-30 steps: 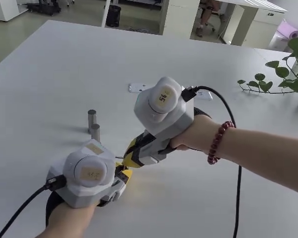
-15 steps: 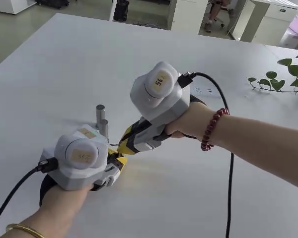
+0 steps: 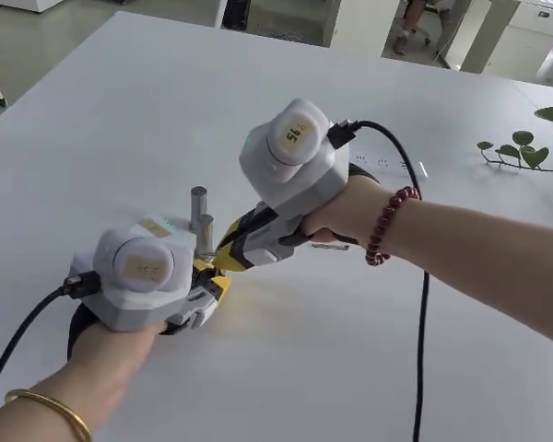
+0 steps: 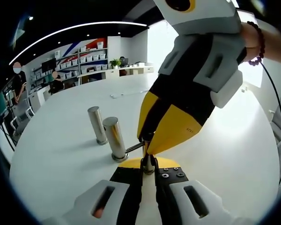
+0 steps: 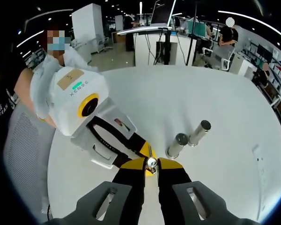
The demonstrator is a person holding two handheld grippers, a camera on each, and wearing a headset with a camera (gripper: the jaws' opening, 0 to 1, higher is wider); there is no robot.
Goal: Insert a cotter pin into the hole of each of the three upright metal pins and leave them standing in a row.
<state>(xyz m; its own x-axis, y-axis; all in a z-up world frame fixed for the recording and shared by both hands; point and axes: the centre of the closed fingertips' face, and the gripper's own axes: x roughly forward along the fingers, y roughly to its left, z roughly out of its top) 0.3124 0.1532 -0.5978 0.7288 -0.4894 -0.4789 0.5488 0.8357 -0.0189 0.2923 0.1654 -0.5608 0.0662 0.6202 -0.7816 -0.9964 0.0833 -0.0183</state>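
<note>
The thin metal cotter pin (image 4: 135,148) sticks out sideways from the tips of the right gripper (image 4: 147,140), whose black-and-yellow jaws are pinched narrow on it. Its free end points at the lower part of the nearer upright silver metal pin (image 4: 113,136); whether it touches that pin cannot be told. Just below the cotter pin, a short silver metal pin (image 4: 150,165) stands between the jaws of the left gripper (image 4: 149,159), which are closed tight on it (in the right gripper view its round top shows right at that gripper's own tips). The two grippers meet nose to nose here, the right one coming down over the left.

Just beside the held pin stands the nearer upright pin, and close behind it, apart from it, the farther upright silver metal pin (image 4: 96,123). Both are upright on the white worktop (image 3: 120,110), nearer its left edge than its right and closer to the person's edge than the far one.

A black cable (image 3: 422,304) runs from the right gripper across the worktop towards the near edge, and the wrist above it wears a red bead bracelet (image 3: 387,226). A green trailing plant (image 3: 525,152) lies near the far right corner.
</note>
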